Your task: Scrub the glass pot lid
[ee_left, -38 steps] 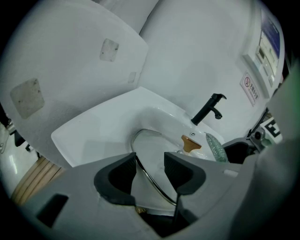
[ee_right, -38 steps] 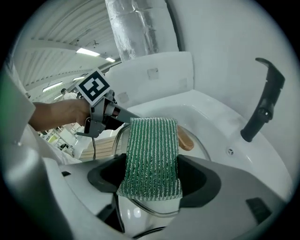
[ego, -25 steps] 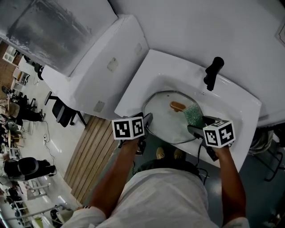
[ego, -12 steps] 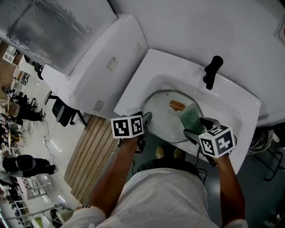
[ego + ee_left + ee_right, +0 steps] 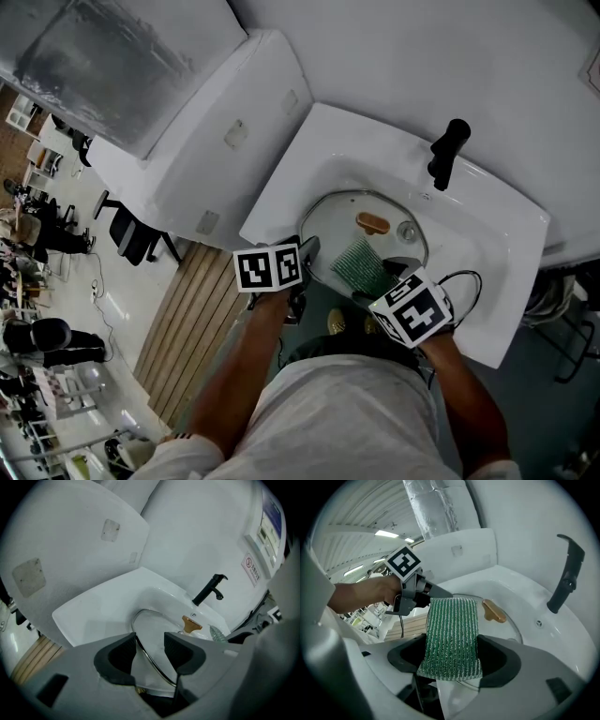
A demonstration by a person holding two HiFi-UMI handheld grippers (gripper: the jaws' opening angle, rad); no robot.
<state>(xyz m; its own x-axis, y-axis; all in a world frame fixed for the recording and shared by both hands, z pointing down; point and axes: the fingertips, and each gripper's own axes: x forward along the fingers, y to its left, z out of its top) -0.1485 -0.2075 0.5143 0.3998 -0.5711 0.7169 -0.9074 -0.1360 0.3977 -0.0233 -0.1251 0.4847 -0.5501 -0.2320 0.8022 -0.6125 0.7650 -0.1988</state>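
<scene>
1. Right gripper (image 5: pixel 452 652): jaws closed on a green scrub pad (image 5: pixel 452 630), clamped at its lower end. The ribbed free end stands out over the lid. Soft, springy, light.

2. Left gripper (image 5: pixel 149 642): jaws drawn narrow, with the near rim of the lid running between the pads. It appears pinched there and propped at a tilt.

3. Glass pot lid (image 5: pixel 349 223): lies in the sink basin, its near edge at the left gripper, with the scrub pad over its near right part.
   - Handling, as a judgement: rigid, fairly heavy for its size, breakable, and probably slick if wet.
   - The metal-banded rim is the safest hold. A firm pinch is needed, since scrubbing pressure could twist the lid out of a single-edge grip.
   - Strokes are best aimed toward the held side.

4. Brown knob (image 5: pixel 373 222): sits at the lid's centre, untouched. An alternative hold.

5. White sink (image 5: pixel 305 155): hard, so a dropped lid could chip.

6. Black faucet (image 5: pixel 448 150): at the far rim, well apart from both grippers.
</scene>
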